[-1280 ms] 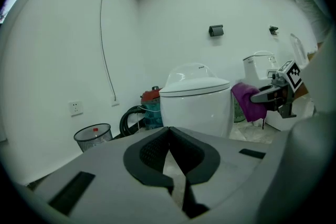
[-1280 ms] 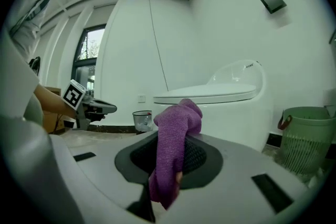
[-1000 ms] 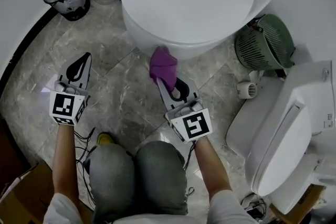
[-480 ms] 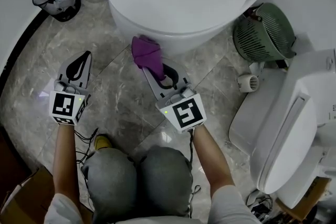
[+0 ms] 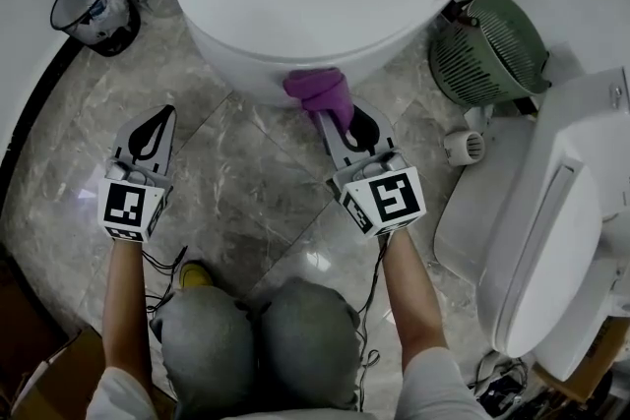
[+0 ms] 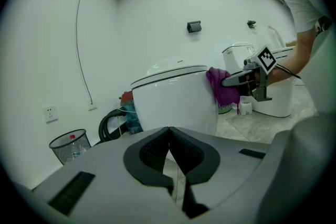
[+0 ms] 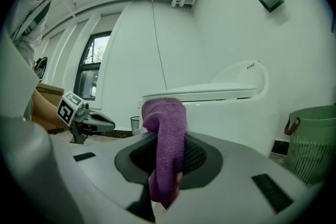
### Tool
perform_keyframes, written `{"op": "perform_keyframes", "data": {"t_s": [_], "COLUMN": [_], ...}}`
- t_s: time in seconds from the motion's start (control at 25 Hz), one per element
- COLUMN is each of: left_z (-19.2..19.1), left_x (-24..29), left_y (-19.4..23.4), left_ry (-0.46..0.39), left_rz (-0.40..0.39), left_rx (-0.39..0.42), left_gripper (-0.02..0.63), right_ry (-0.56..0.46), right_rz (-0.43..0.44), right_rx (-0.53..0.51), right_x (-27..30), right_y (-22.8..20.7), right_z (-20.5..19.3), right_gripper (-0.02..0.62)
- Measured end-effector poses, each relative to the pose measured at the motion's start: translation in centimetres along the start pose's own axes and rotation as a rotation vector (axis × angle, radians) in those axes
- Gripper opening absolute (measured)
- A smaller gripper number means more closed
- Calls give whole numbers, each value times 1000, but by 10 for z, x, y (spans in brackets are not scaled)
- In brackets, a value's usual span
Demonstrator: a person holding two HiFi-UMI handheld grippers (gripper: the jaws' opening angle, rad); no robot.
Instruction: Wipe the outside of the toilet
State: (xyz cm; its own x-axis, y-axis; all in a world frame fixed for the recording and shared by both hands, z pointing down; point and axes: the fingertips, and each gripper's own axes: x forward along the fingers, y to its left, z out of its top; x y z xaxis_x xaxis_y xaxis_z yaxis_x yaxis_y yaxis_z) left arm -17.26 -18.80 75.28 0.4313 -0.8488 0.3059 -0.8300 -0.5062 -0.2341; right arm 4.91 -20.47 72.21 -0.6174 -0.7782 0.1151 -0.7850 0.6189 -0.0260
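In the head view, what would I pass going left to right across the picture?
Black mesh wastebasket, left gripper, purple terry cloth, round green plastic basket, second white toilet.

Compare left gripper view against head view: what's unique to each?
Left gripper view only: the left gripper end-on, jaws together with nothing between; a dark wall box above the toilet. Head view only: the person's knees and the left gripper's marker cube. Both: the toilet, the purple cloth held by the right gripper at the bowl's front, the wire waste bin, the black hose.
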Motion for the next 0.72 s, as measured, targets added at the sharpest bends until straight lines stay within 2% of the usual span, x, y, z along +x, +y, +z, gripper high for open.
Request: {"op": "perform_keyframes", "data": {"t_s": [0.12,0.24,0.52,0.64,0.72], "left_z": [-4,-7,-9,-17,-12], "left_x": [1,3,8,6,9], "left_y": [-5,-7,-14,-17,-20], "left_ry": [27,-3,-21,4,-25], "left_rz": [-16,-31,-64,-78,-87], "left_rx": [13,29,49,75,69], "left_gripper": [17,17,17,17,17], "right_ry": [-17,-30,-60,-88,-99], "right_rz": [-60,-122,-309,-353,-369], "right_rx": [-4,-3,128,162,157], "right_x": [-9,-17,-33,-40,-48], "right_y": [-25,-50,-124,-141,-146], "right_z": [3,4,-6,-4,-2], "right_gripper": [87,87,87,87,87]}}
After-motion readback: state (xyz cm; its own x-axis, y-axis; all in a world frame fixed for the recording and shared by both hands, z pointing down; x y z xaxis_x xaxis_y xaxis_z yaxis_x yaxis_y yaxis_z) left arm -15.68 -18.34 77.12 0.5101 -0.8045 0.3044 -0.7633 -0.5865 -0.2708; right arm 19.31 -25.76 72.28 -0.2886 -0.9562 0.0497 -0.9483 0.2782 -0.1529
